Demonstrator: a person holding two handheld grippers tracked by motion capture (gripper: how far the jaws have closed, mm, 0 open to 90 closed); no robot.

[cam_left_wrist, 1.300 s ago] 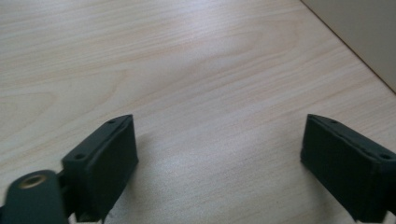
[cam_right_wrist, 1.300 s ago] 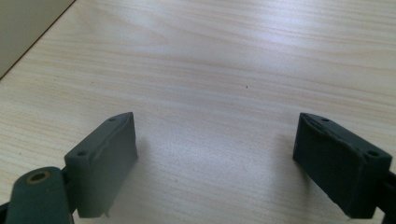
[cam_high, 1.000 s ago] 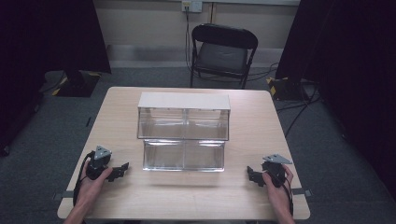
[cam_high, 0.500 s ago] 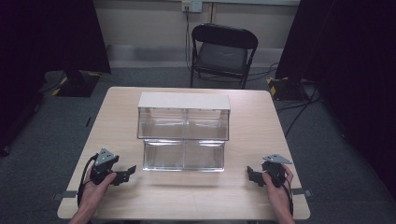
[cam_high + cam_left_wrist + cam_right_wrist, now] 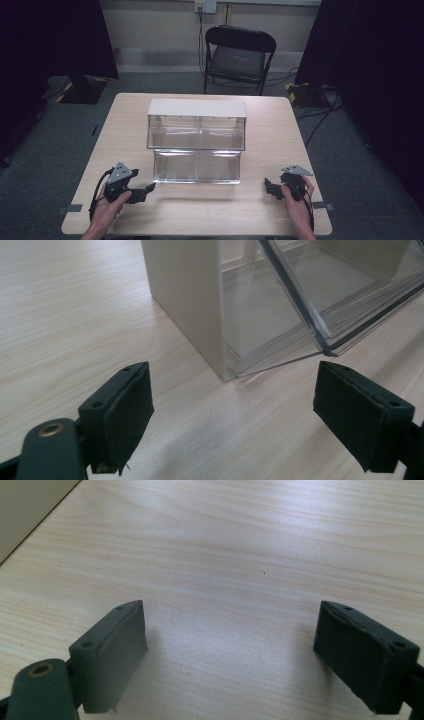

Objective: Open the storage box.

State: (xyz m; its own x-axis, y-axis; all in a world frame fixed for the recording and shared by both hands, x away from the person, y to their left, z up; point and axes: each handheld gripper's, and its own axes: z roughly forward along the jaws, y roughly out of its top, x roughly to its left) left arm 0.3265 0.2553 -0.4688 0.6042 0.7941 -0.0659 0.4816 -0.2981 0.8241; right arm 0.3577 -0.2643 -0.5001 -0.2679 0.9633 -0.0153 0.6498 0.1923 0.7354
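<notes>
Since a second ago the left gripper (image 5: 141, 192) has slid inward and forward along the tabletop (image 5: 270, 145), toward the near left corner of the clear bin unit (image 5: 197, 145), while the right gripper (image 5: 270, 189) has stayed where it was. In the left gripper view the fingers (image 5: 120, 412) stand wide apart with nothing between them, and just ahead of them rises the cream side wall (image 5: 185, 295) of the unit, with the tilted clear drawer front (image 5: 320, 305) beyond it to the right. The right gripper's fingers (image 5: 112, 650) are equally wide and empty over bare wood. From above, the unit sits mid-table, its long axis running left to right, the lower tier stepping toward the person. It lies forward and inward of both grippers; the left one looks nearer, near the corner but not touching, the right one well apart. A reach to the lower drawer would likely fall to the left hand (image 5: 107, 212).
</notes>
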